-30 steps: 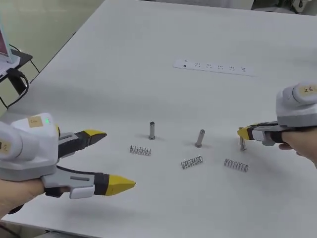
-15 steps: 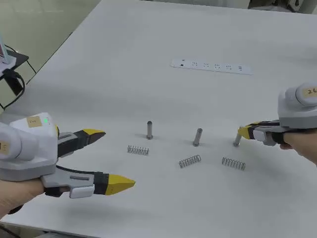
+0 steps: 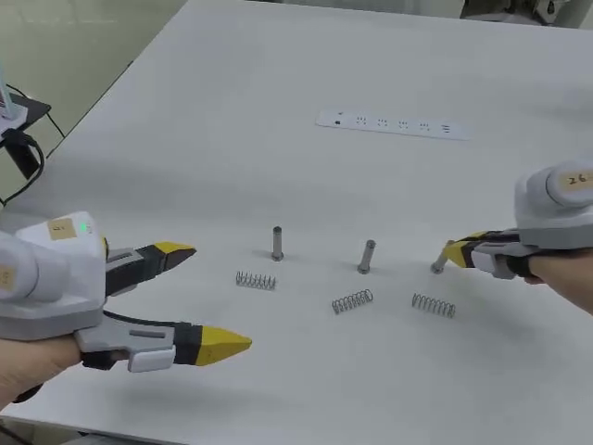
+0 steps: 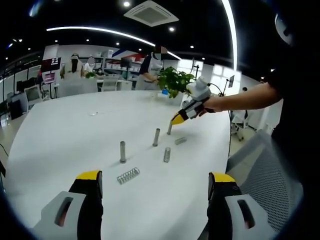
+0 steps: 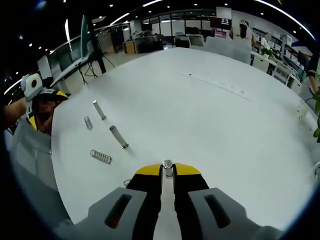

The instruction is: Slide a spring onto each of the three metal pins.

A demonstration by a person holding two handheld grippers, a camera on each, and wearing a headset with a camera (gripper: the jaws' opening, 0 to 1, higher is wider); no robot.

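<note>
Right gripper (image 3: 451, 252) was found clamped on the rightmost pin (image 3: 437, 267), which had been tipped off upright since a second ago. Left gripper (image 3: 218, 297) was held jaws apart, near the left spring (image 3: 256, 281). No spring was threaded; all were left on the counter (image 3: 278, 111).

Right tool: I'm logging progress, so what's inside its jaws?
The right tool is shut on one pin. The pin's top pokes out bare between the yellow tips. In the right gripper view the jaws cover the rest of its shaft.
</note>
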